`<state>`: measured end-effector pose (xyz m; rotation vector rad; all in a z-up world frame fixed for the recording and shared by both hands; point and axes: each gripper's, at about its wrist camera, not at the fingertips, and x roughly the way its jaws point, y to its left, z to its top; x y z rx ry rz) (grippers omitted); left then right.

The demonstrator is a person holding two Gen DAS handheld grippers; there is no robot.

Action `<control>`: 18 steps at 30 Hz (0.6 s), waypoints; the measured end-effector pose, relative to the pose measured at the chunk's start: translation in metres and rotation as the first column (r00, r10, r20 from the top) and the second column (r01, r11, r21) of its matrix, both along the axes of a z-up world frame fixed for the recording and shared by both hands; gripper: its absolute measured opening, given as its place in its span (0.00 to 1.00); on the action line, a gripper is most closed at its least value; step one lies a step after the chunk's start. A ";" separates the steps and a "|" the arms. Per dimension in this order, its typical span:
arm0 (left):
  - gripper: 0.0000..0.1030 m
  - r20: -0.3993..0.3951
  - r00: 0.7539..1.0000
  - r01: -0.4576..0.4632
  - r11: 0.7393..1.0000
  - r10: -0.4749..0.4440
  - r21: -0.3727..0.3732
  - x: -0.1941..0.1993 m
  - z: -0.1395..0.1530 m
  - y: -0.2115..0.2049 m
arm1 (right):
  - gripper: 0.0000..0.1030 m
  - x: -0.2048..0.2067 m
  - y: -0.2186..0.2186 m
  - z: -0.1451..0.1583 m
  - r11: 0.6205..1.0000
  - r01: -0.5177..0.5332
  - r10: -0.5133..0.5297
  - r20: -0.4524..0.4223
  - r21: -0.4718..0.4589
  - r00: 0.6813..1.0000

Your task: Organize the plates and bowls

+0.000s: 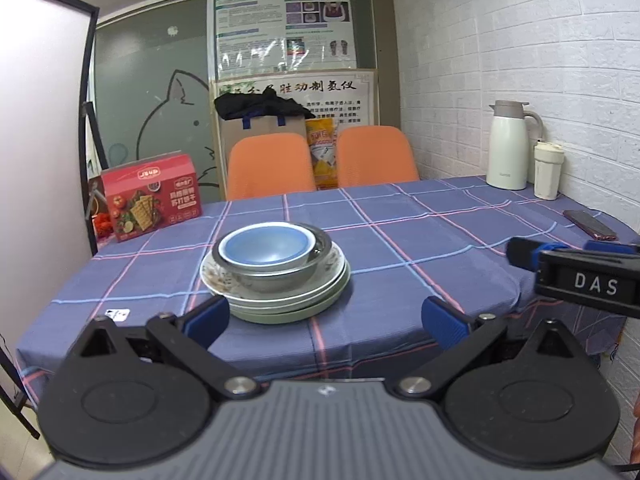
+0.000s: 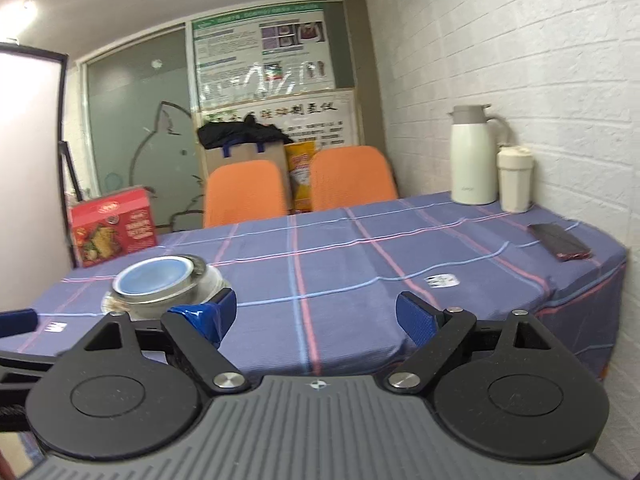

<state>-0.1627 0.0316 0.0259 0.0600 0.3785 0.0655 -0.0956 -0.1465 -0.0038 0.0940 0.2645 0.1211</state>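
Sitting near the table's front edge, the stack point(image 1: 275, 276) of blue bowl, metal bowl and plates looked rigid, slick, breakable and heavy together, best pinched by a rim, while left gripper point(image 1: 326, 318) and right gripper point(image 2: 316, 314) hung open, empty.

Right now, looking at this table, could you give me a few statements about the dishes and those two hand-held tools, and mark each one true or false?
1. The blue bowl sits on top of the stack. True.
2. The left tool grips a plate. False: it is open and holds nothing.
3. The phone lies beside the red box. False: it lies near the white wall; the red box stands at the opposite edge.
4. The green plate is the lowest visible dish. True.
5. The right tool is open. True.
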 end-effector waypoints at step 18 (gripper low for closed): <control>0.99 0.073 0.996 -0.044 0.997 0.048 -0.060 0.010 0.036 0.009 | 0.73 0.002 0.015 -0.007 0.997 -0.076 0.075 -0.056 -0.024 0.996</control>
